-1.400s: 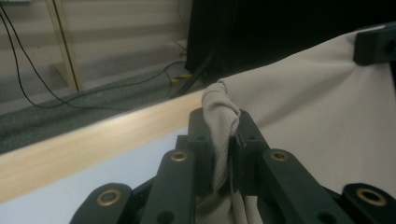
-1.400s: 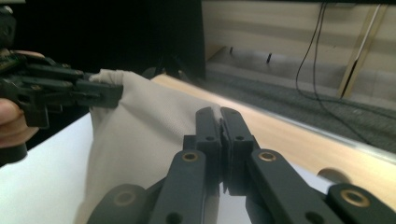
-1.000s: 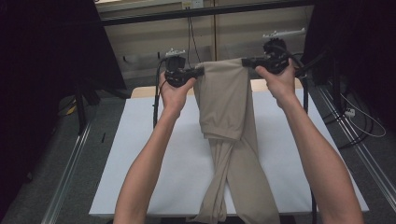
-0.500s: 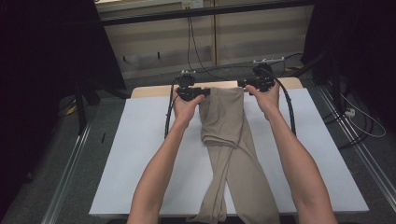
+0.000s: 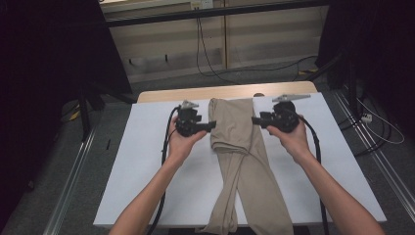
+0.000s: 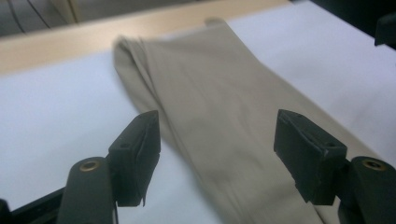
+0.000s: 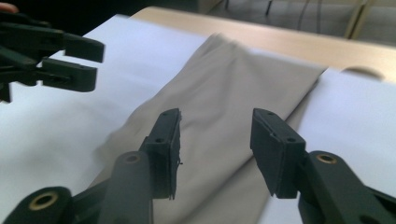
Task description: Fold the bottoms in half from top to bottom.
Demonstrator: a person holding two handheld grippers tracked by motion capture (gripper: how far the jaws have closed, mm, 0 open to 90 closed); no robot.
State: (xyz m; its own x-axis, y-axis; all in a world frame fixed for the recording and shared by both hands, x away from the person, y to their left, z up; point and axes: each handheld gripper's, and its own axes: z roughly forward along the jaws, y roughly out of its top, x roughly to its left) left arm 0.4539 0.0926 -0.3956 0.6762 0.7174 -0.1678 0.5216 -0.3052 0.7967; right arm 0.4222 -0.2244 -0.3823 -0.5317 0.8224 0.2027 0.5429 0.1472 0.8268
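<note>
A pair of beige trousers [image 5: 234, 128] lies lengthwise on the white table cover [image 5: 147, 161]. Its far part is folded back on itself, and the legs hang over the near edge. My left gripper [image 5: 213, 126] hovers at the cloth's left edge and points right. In the left gripper view it [image 6: 217, 126] is open above the trousers [image 6: 219, 79], gripping nothing. My right gripper [image 5: 254, 120] is at the cloth's right edge, pointing left. The right gripper view shows it [image 7: 215, 119] open over the fabric [image 7: 233, 79], with the left gripper [image 7: 70, 56] opposite.
A strip of bare wooden tabletop [image 5: 195, 93] shows beyond the white cover. Black cables [image 5: 164, 147] trail from both grippers across the cover. Metal rails [image 5: 73, 186] run along the floor on both sides, and cables [image 5: 381, 132] lie on the floor at right.
Both hands came back from the far edge toward the person and lowered. The grippers let go of the trousers' end, which now lies folded flat on the cover.
</note>
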